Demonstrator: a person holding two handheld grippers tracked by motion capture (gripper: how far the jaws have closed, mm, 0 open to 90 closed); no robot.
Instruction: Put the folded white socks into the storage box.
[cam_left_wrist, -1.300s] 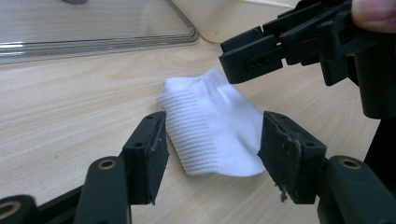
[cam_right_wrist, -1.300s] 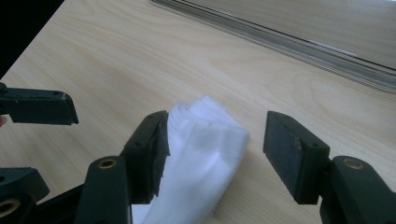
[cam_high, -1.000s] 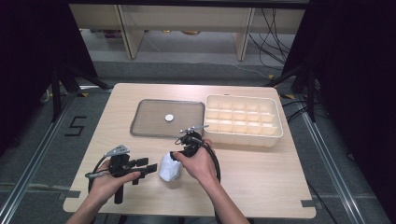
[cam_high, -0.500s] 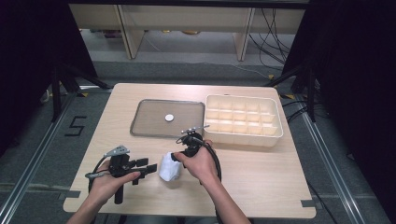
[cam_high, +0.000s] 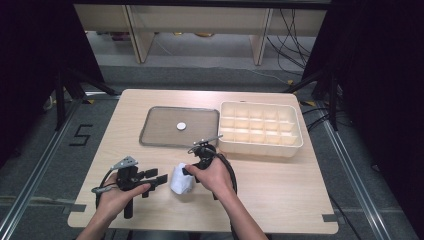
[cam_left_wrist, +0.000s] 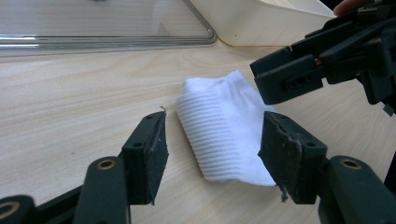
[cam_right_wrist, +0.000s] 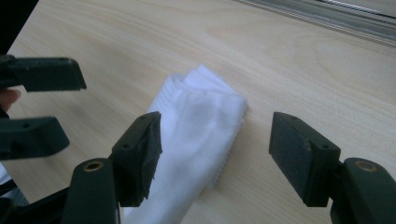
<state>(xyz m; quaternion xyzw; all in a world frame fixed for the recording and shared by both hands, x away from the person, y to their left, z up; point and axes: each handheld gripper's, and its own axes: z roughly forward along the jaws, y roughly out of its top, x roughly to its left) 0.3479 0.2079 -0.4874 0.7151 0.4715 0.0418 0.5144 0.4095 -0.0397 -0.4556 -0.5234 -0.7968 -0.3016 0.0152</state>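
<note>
Small white disc (cam_high: 180, 126) on tray (cam_high: 150, 136) unidentifiable

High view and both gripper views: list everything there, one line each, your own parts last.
Folded white ribbed cloth: one, white, near table edge between the grippers.
Shallow clear plastic tray: one, transparent, table middle.
Small round white disc: one, white, inside the tray.
Cream plastic compartment box: one, cream, right of the tray.
Light wooden table: one, pale wood.
Left gripper: one, black, jaws open, facing the cloth.
Right gripper: one, black, jaws open astride the cloth, just opened wider.
</note>
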